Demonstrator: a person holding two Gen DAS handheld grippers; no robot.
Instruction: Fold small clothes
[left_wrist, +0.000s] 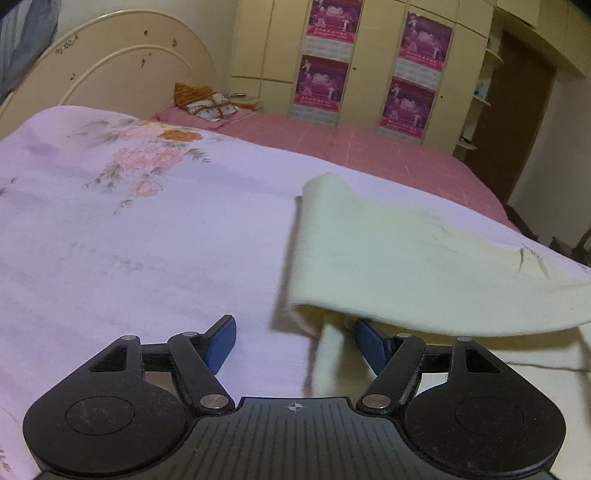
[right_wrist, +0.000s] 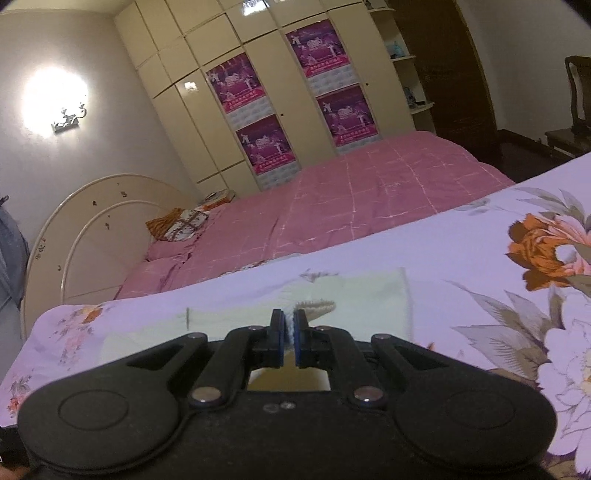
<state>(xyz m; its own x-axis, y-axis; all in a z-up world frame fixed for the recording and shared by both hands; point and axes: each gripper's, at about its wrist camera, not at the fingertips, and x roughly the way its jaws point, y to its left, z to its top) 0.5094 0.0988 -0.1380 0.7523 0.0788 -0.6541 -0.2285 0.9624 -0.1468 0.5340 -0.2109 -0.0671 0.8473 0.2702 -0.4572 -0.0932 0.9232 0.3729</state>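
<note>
A small pale cream garment (left_wrist: 399, 254) lies on the lilac floral sheet (left_wrist: 147, 229), its upper layer lifted and curling over the lower layer at the right. My left gripper (left_wrist: 295, 338) is open, low over the sheet at the garment's left edge; its right finger (left_wrist: 373, 347) sits under the lifted fold, the left finger over bare sheet. In the right wrist view the same garment (right_wrist: 354, 295) lies ahead, and my right gripper (right_wrist: 290, 325) is shut on a pinch of its pale fabric.
A pink checked bed (right_wrist: 354, 192) lies beyond the floral sheet (right_wrist: 480, 266), with pillows (left_wrist: 207, 103) by a cream headboard (left_wrist: 122, 66). A cream wardrobe with magenta posters (left_wrist: 369, 66) stands behind. A dark door and a wooden chair (right_wrist: 572, 110) are at the right.
</note>
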